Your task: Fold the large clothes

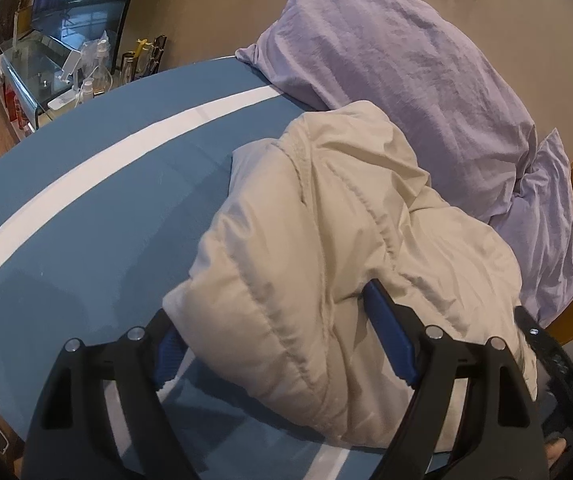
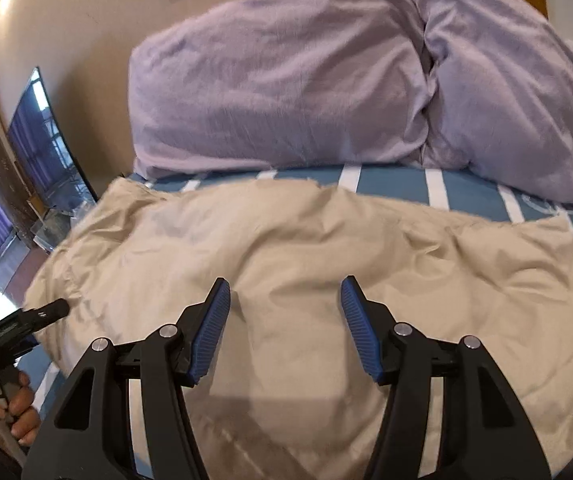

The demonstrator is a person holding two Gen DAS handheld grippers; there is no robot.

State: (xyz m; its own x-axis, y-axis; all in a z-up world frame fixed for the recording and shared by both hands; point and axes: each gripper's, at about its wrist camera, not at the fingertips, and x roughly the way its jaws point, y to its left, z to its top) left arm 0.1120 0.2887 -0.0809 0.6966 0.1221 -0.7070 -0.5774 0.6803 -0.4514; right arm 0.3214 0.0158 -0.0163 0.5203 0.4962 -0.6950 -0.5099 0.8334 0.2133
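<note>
The bed [image 1: 66,208] is the biggest thing here, covered in a blue sheet with white stripes. Two lilac pillows [image 2: 278,80] lean on the beige wall at its head. The beige puffer jacket [image 2: 326,264] lies bunched and creased across the middle of the bed, just short of the pillows, quilted seams showing.

The left wrist view picks up a glass side table [image 1: 34,72] cluttered with bottles past the bed's far edge, plus lots of bare sheet left of the jacket. The right wrist view shows more striped sheet between jacket and pillows, and the person's hand [image 2: 18,408] holding the other tool.

Left claw [image 1: 282,340] is spread wide, a puffy fold of the jacket bulging between its blue pads, so the grip looks loose. Right claw [image 2: 284,328] hangs parted above the jacket, nothing in it.
</note>
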